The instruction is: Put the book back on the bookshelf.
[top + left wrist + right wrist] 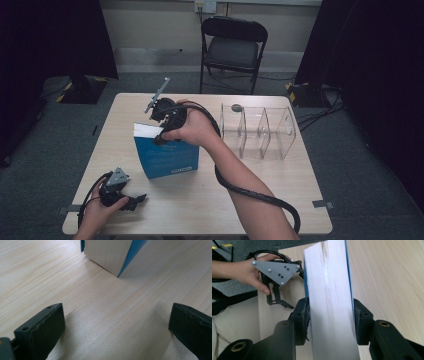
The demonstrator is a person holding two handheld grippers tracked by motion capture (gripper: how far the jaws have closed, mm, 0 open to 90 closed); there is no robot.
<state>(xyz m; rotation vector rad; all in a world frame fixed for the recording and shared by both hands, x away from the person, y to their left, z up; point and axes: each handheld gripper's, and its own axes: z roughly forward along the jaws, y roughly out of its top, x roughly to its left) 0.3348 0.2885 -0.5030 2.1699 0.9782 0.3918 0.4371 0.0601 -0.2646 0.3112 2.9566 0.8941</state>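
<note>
A thick blue book (170,157) stands on its lower edge on the wooden table (260,185), leaning a little. My right gripper (160,133) comes down on its top edge. In the right gripper view the two pads (303,320) sit against both covers of the book (329,290), so my right gripper (330,322) is shut on it. My left gripper (136,200) rests low at the table's near left corner, a hand around it. Its jaws stand wide apart over bare wood, and the left gripper (116,315) points at the book's page block (110,255) a short way ahead.
A clear plastic organiser (260,132) with three compartments stands to the right of the book, a small dark round thing (236,107) at its far left corner. A black folding chair (234,47) stands beyond the table. The right gripper's cable (250,192) trails across the near right.
</note>
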